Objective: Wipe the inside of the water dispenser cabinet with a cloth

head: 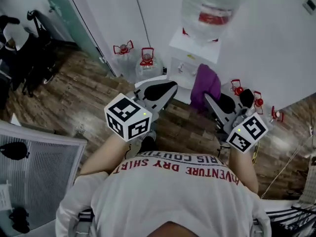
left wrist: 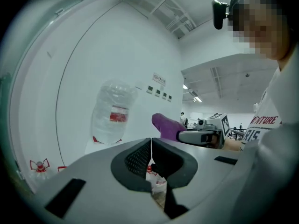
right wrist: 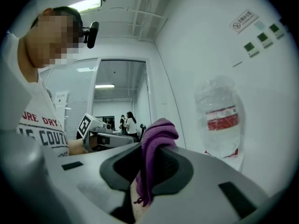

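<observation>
A white water dispenser (head: 193, 58) stands against the wall with a clear bottle (head: 213, 6) on top; its cabinet front faces me. My right gripper (head: 211, 98) is shut on a purple cloth (head: 206, 85), held just in front of the dispenser. That cloth (right wrist: 154, 157) hangs pinched between the jaws in the right gripper view, with the bottle (right wrist: 218, 118) beyond. To the left, my left gripper (head: 167, 89) is shut and holds nothing. The left gripper view shows its jaws (left wrist: 151, 158) pressed together, with the bottle (left wrist: 112, 113) and the cloth (left wrist: 167, 125) ahead.
Several spare water bottles with red handles (head: 146, 63) stand on the wooden floor either side of the dispenser. A glass partition (head: 74, 19) runs off to the left. A white grille panel (head: 39, 167) and black chairs (head: 24, 53) sit at the far left. Cables (head: 286, 162) trail on the right.
</observation>
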Available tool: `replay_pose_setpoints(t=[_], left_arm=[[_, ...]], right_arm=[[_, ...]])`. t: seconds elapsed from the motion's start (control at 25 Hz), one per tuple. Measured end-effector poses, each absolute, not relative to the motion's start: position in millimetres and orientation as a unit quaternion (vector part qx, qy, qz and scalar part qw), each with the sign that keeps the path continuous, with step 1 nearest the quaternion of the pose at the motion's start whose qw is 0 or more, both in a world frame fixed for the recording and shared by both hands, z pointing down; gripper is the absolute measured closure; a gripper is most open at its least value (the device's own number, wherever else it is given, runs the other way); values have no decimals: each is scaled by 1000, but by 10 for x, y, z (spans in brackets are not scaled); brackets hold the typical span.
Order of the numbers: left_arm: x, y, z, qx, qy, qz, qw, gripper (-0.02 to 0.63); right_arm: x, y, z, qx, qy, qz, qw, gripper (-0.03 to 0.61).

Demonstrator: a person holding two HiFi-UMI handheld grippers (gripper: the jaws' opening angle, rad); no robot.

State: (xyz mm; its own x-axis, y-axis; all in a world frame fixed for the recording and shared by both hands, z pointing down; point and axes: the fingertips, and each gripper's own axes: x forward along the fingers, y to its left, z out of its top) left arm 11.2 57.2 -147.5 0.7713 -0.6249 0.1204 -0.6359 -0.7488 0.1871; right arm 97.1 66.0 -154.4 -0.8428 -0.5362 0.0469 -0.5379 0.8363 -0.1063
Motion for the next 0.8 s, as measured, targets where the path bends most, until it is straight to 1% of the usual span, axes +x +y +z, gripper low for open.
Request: replay_pose_setpoints(t=[0.16,0.44,0.8], left_arm=[[287,903,-1634,938,-329,12,104,585],[399,1189,-1584,938,-327,-1,114,585],[602,1225,-1606,946,-307,-4,103,585]], right_arm=[[1192,985,-1729,291,-955,55,-17,517],[1414,1273,-1738,319,-947,16,-14,517],[1577,1339,-1616,346,-937,33,-17,517]])
